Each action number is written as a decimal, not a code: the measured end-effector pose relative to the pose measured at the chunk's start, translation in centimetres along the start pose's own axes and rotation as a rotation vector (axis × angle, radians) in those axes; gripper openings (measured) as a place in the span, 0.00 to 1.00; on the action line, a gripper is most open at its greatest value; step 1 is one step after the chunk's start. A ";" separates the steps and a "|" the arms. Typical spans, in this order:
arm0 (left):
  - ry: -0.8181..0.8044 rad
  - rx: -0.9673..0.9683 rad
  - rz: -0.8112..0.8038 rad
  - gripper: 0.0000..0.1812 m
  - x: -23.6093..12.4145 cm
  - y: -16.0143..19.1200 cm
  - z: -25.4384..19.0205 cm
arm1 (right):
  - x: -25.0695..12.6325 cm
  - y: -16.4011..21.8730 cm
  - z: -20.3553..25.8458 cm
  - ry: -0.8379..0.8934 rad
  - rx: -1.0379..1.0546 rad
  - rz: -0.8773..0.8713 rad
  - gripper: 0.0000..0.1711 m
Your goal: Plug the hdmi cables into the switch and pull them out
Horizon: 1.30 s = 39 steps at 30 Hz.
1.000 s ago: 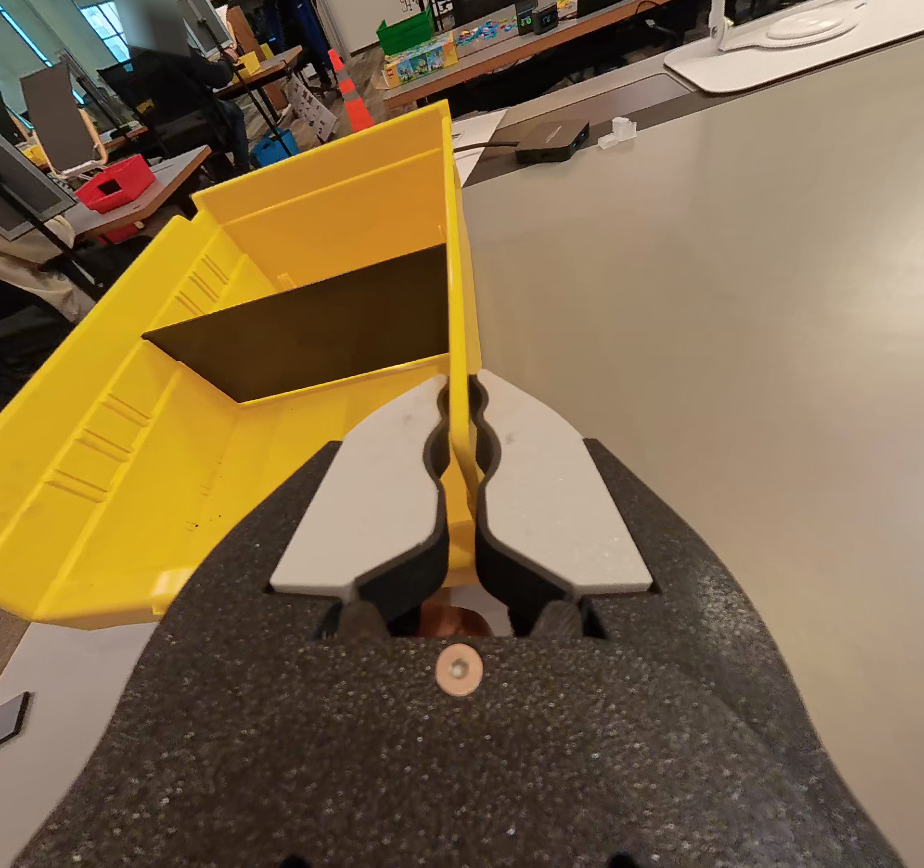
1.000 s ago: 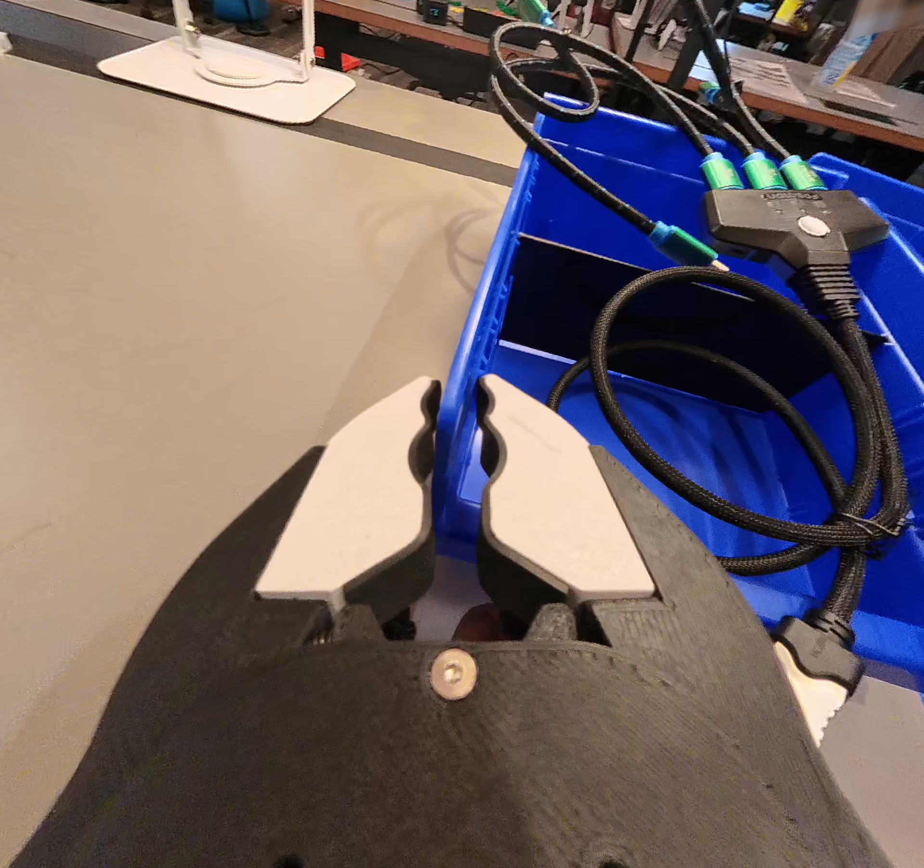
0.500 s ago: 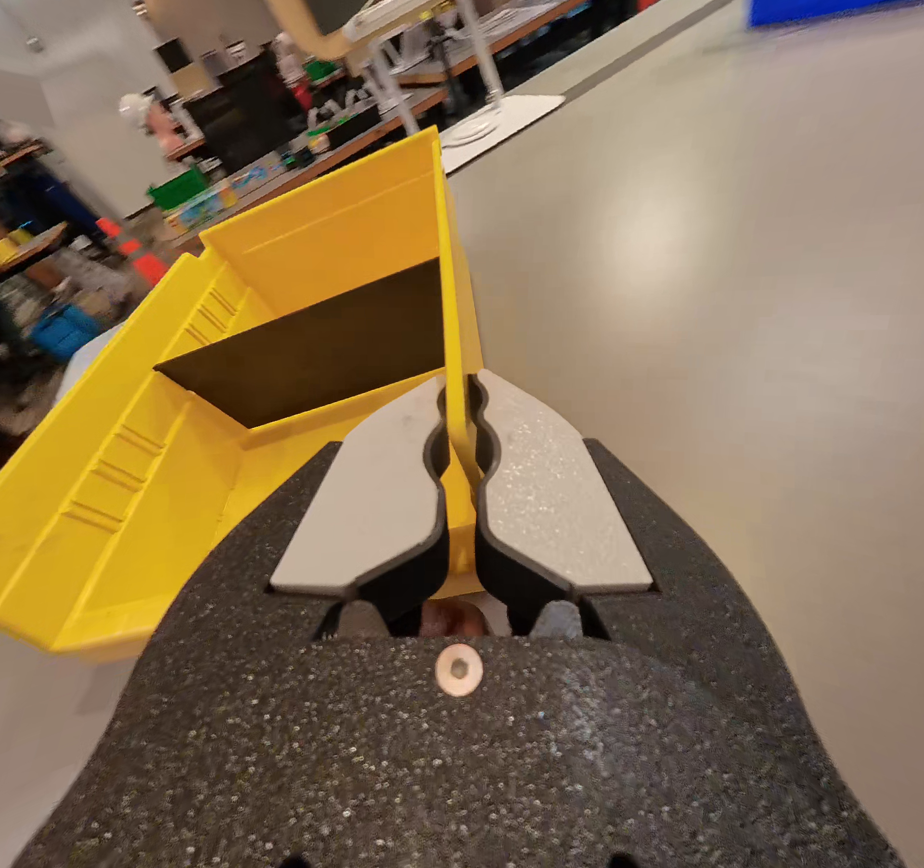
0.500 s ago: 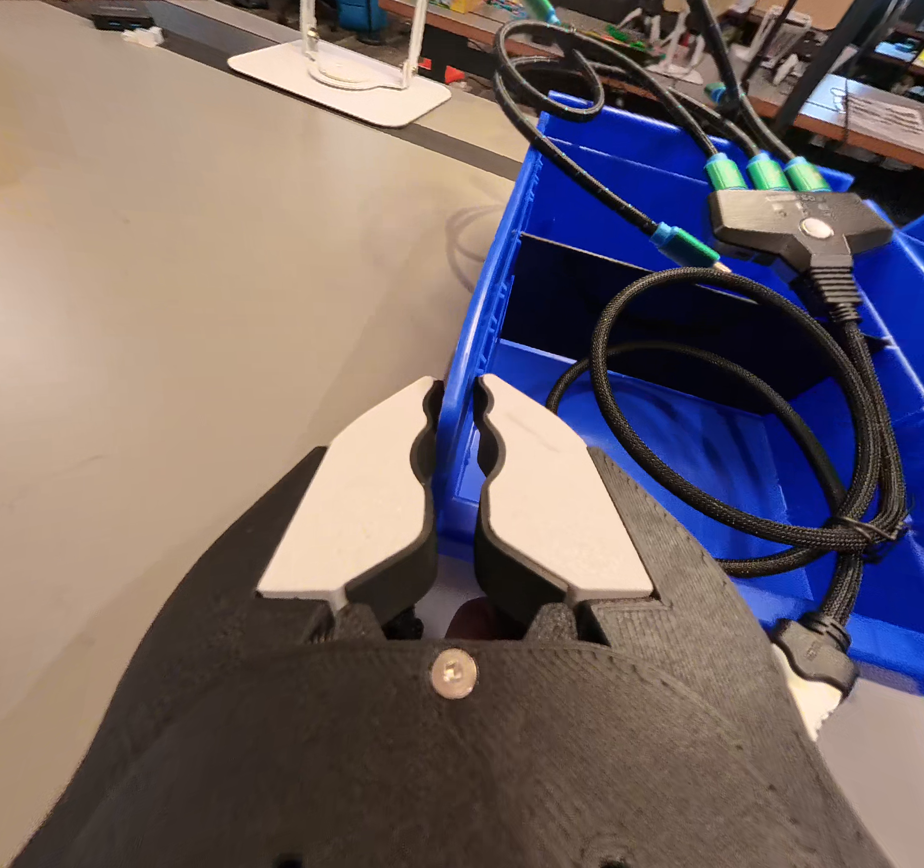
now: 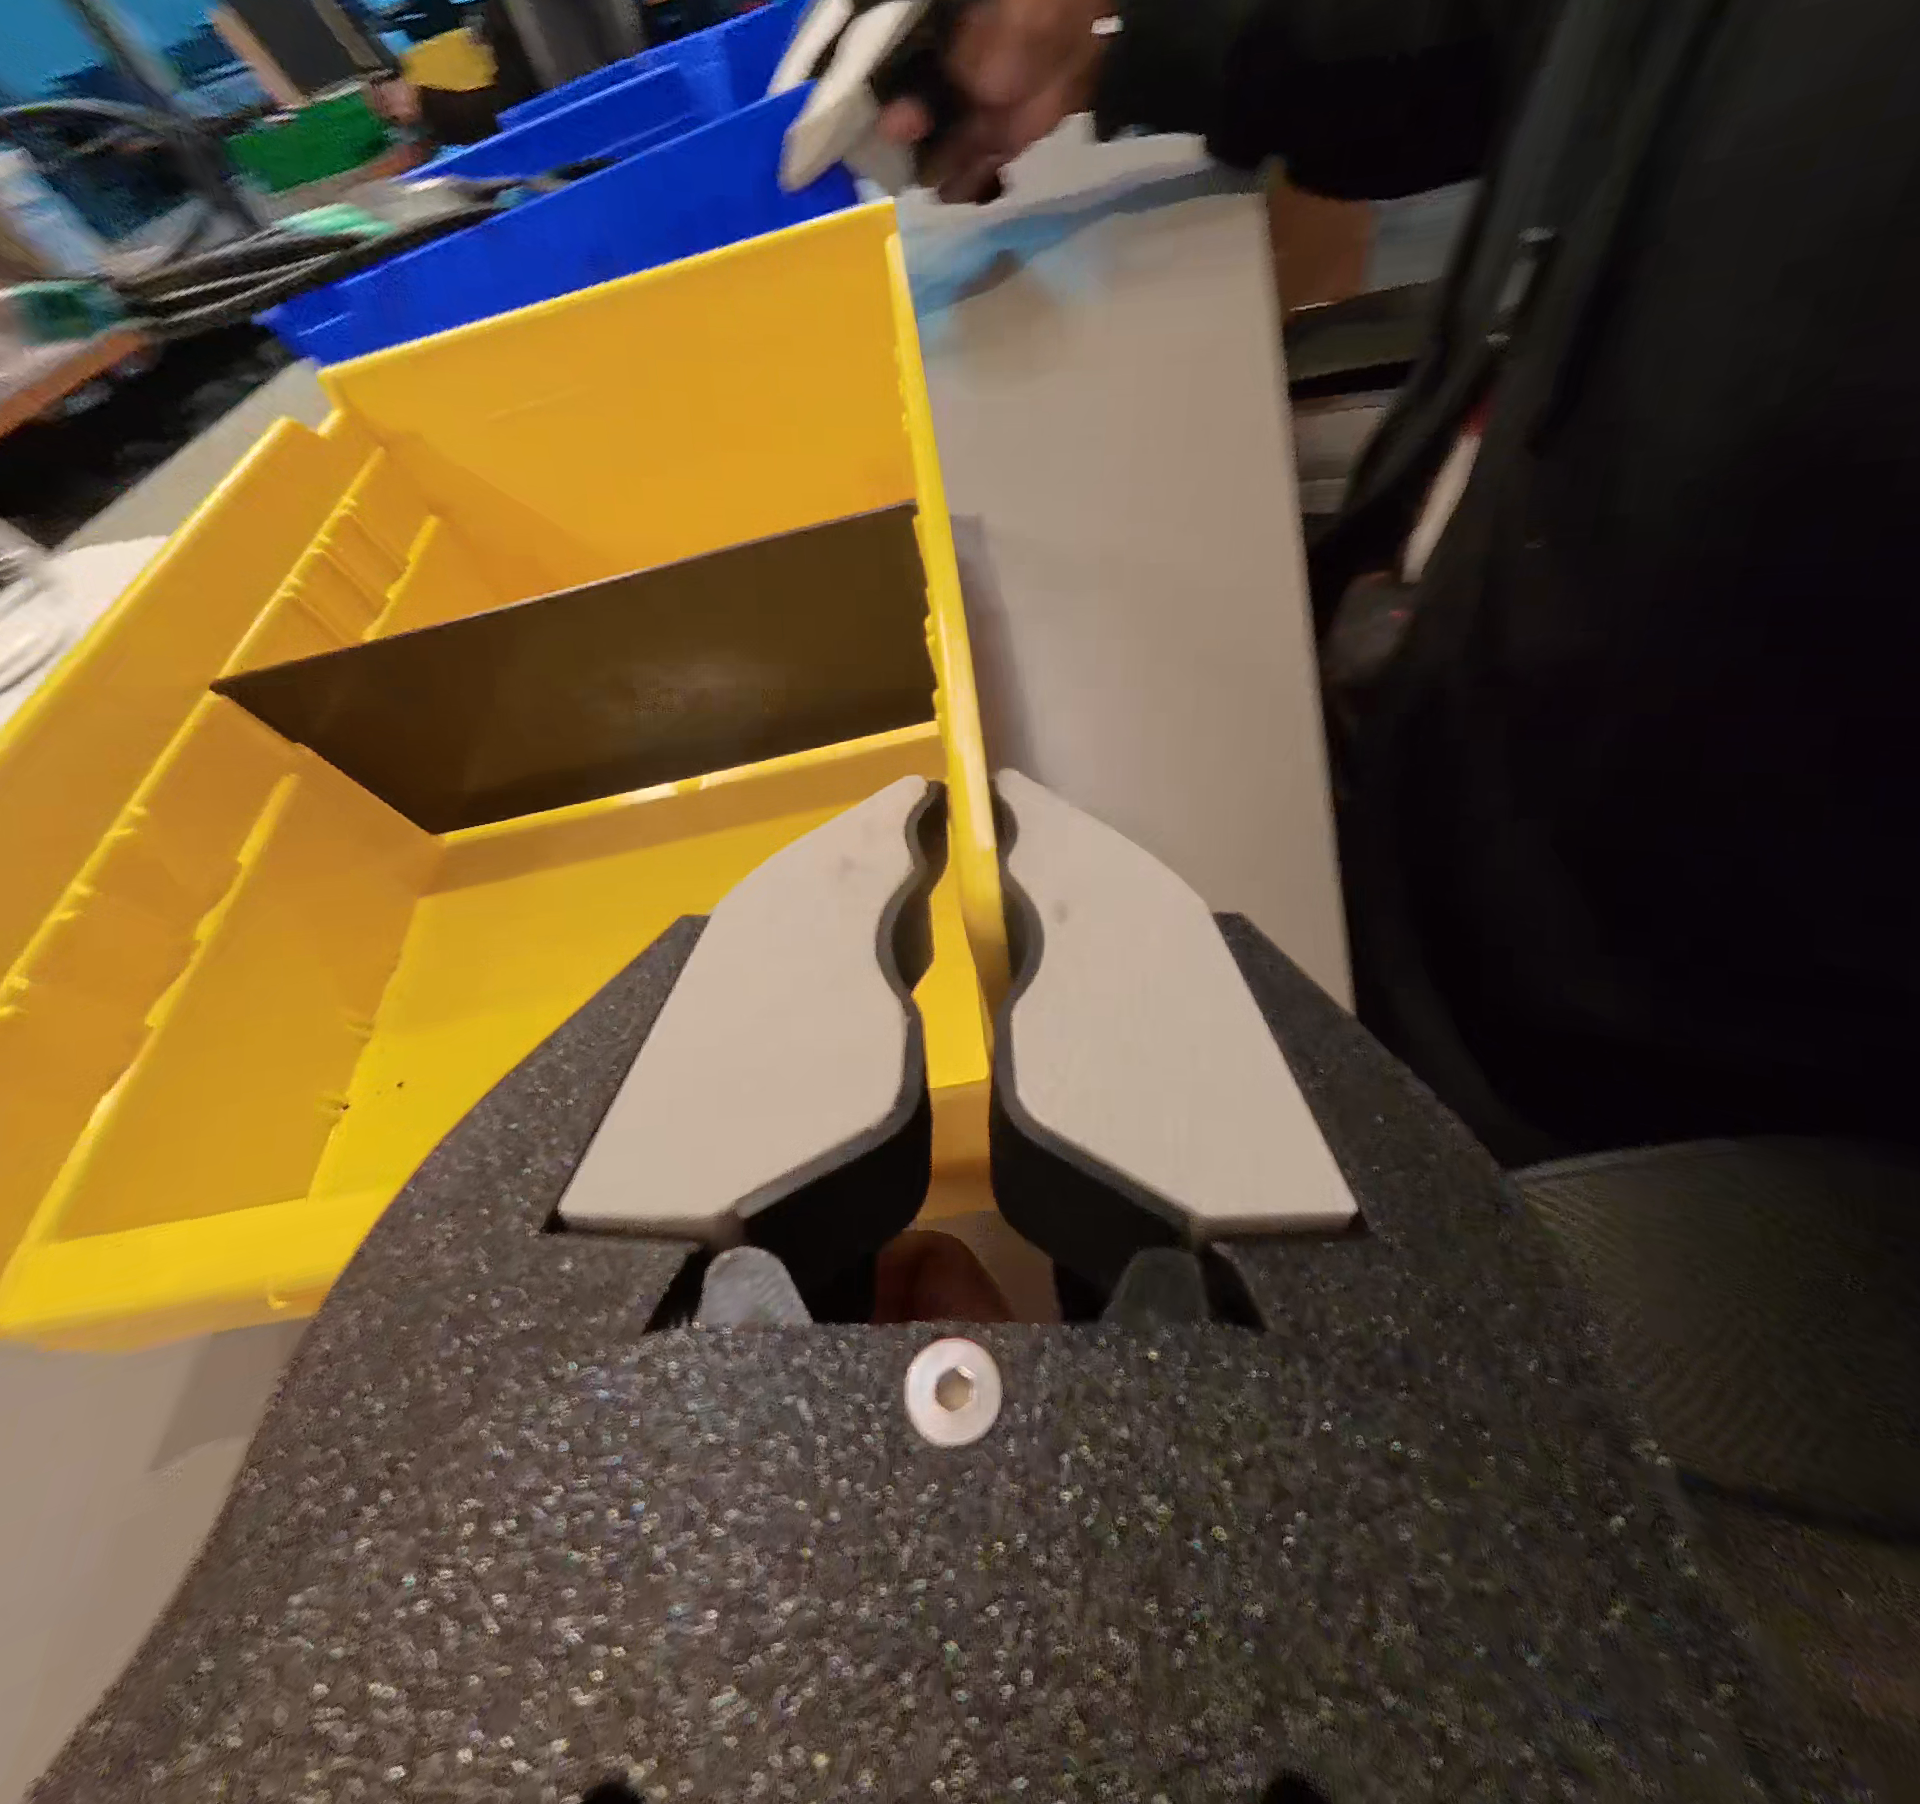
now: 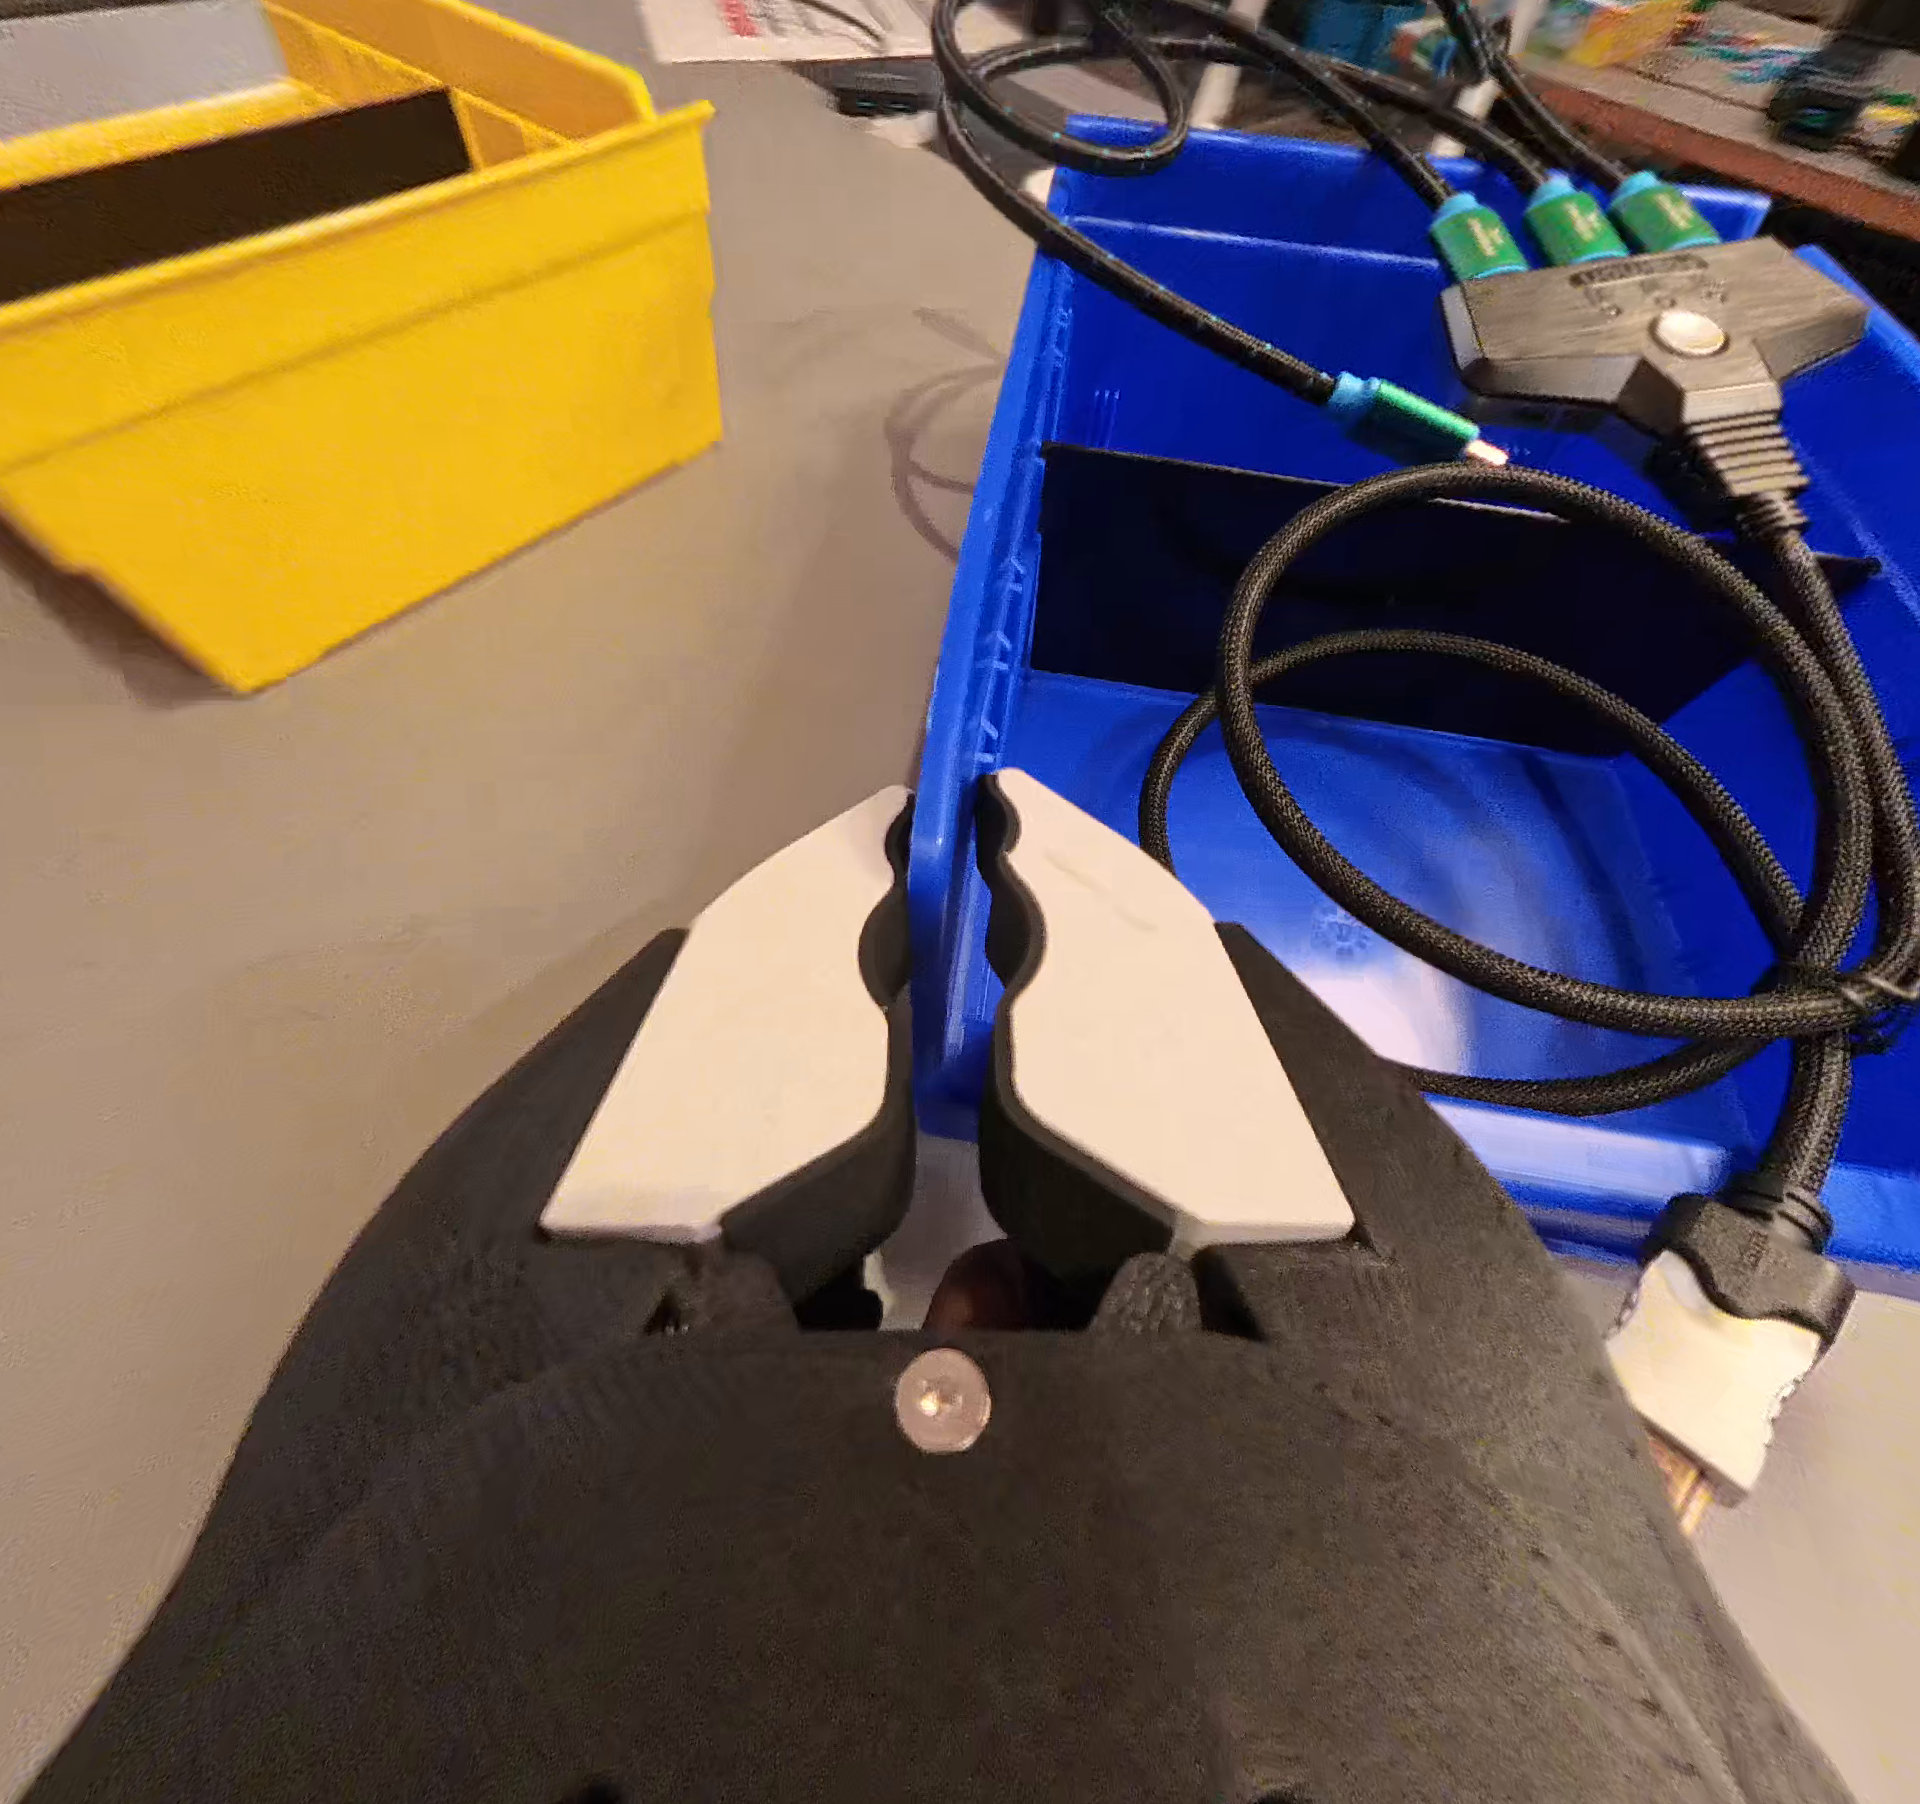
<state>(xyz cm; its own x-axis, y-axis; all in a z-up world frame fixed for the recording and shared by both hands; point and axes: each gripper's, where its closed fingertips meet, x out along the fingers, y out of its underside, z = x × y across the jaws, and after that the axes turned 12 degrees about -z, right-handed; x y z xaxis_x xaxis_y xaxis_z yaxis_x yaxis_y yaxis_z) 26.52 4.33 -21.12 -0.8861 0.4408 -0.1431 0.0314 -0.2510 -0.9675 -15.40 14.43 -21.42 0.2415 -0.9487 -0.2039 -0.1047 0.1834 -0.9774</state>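
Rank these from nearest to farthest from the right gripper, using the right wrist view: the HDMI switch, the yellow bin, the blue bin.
1. Blue bin: its wall sits between the right gripper fingers.
2. Yellow bin: ahead, left.
3. HDMI switch: far right, resting across the blue bin's back.

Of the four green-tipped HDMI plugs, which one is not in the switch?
The lone green plug lying over the blue bin, metal tip bare, left of the switch. The other three sit side by side in it.
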 end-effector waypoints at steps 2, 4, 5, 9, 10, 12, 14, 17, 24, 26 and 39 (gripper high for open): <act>0.101 -0.010 -0.010 0.03 0.7 -0.4 -1.6 | 0.7 -0.2 0.6 -0.083 0.003 -0.006 0.05; 0.195 -0.020 -0.018 0.03 1.4 -0.8 -3.1 | 1.5 -0.4 1.1 -0.163 0.006 -0.017 0.05; 0.236 -0.023 -0.021 0.03 1.7 -1.0 -3.8 | 1.9 -0.5 1.4 -0.202 0.009 -0.024 0.05; 0.313 -0.029 -0.038 0.03 3.9 -1.7 -5.3 | 4.1 -1.0 2.2 -0.320 0.014 -0.044 0.03; 0.323 -0.029 -0.041 0.03 4.5 -1.8 -5.6 | 4.9 -1.2 2.4 -0.339 0.014 -0.047 0.03; 0.330 -0.028 -0.047 0.03 5.8 -2.1 -6.1 | 6.6 -1.6 3.0 -0.378 0.017 -0.051 0.02; 0.327 -0.029 -0.053 0.03 7.1 -2.4 -6.4 | 8.3 -2.0 3.9 -0.418 0.022 -0.053 0.02; 0.301 -0.025 -0.053 0.03 8.9 -2.8 -6.8 | 10.8 -2.6 5.5 -0.477 0.014 -0.050 0.03; 0.251 -0.041 -0.080 0.04 11.2 -3.4 -6.8 | 13.7 -4.1 8.0 -0.569 -0.090 0.020 0.06; 0.265 -0.089 -0.137 0.10 10.4 -4.4 -6.9 | 13.1 -5.9 7.5 -0.559 -0.091 -0.013 0.10; -0.708 -0.549 -0.049 0.21 2.1 2.2 15.9 | -2.2 -6.6 3.2 -0.079 0.197 0.088 0.26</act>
<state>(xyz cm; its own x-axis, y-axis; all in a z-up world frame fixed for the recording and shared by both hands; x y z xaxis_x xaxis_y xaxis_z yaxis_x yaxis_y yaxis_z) 17.34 -8.98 -20.26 -0.9643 -0.2398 -0.1127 0.0420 0.2818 -0.9586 -12.20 16.15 -14.70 0.3153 -0.9052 -0.2851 0.0598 0.3188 -0.9459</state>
